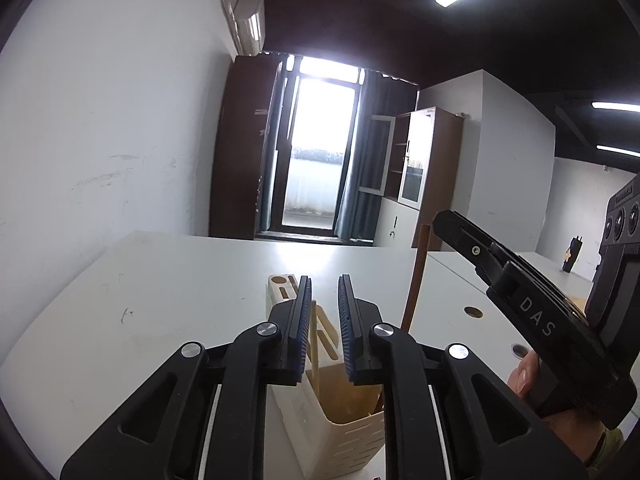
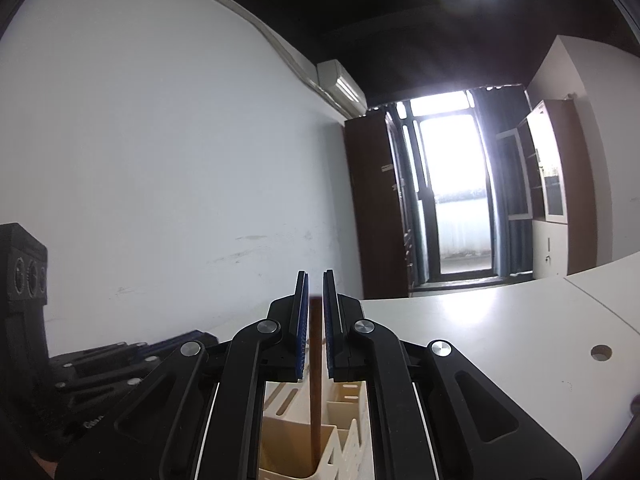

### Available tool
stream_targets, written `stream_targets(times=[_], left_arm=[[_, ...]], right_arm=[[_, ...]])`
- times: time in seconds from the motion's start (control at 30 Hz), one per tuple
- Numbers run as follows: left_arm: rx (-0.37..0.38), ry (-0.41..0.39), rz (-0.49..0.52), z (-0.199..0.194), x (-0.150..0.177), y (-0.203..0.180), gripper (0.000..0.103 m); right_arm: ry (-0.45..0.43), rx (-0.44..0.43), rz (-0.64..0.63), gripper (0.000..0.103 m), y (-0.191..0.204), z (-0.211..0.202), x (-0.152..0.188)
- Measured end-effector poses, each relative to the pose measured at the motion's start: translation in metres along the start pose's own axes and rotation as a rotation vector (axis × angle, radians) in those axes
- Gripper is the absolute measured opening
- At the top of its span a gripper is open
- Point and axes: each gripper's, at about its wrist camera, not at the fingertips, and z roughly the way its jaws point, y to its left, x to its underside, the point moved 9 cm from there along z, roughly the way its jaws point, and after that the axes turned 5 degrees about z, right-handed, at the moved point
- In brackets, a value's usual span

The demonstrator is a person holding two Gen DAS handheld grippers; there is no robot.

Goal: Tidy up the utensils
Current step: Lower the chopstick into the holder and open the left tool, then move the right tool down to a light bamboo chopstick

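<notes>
A cream slotted utensil holder [image 1: 340, 440] stands on the white table [image 1: 160, 300], right under both grippers. My left gripper [image 1: 325, 284] is open above it. A thin pale stick [image 1: 316, 344] rises from the holder between its blue pads, close to the left pad, and neither pad presses on it. In the right wrist view my right gripper [image 2: 315, 276] is shut on a brown wooden stick [image 2: 316, 380], which stands upright with its lower end inside a compartment of the holder [image 2: 344, 392]. The left wrist view shows this brown stick [image 1: 416, 276] beside the right gripper [image 1: 442, 222].
A hand [image 1: 524, 376] holds the right gripper's body. The table has round cable holes [image 1: 473, 312] to the right. A white wall runs along the left, with a glass door and cabinets at the far end. The left gripper's body [image 2: 120, 360] lies dark at the left.
</notes>
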Motion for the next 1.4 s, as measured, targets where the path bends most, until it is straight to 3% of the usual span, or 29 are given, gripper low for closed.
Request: stream_targets(times=[0.1,0.27,0.43,0.63,1.0,1.4], left_arm=[[-0.005,-0.002,-0.005,-0.005,-0.001,0.004,0.02],[-0.012,0.006,0.006,-0.013,0.001,0.004,0.024],[-0.019,0.016,0.014,-0.023,0.004,0.003,0.03],[-0.059,0.116,0.019,-0.028,0.02,0.006,0.034],[-0.027,0.248,0.014,-0.045,0.06,0.005,0.045],[-0.04,0.336,0.072,-0.058,0.096,-0.003,0.055]], right_arm=[[0.008,-0.009,0.021,0.021,-0.004,-0.002,-0.003],[0.036,0.003,0.038,0.021,-0.009,-0.004,-0.002],[0.058,0.035,0.031,0.028,-0.011,-0.012,0.001],[0.107,0.067,0.026,0.035,-0.012,-0.021,0.009],[0.257,0.157,0.027,0.051,-0.009,-0.035,0.042],[0.37,0.199,0.039,0.063,-0.006,-0.062,0.074]])
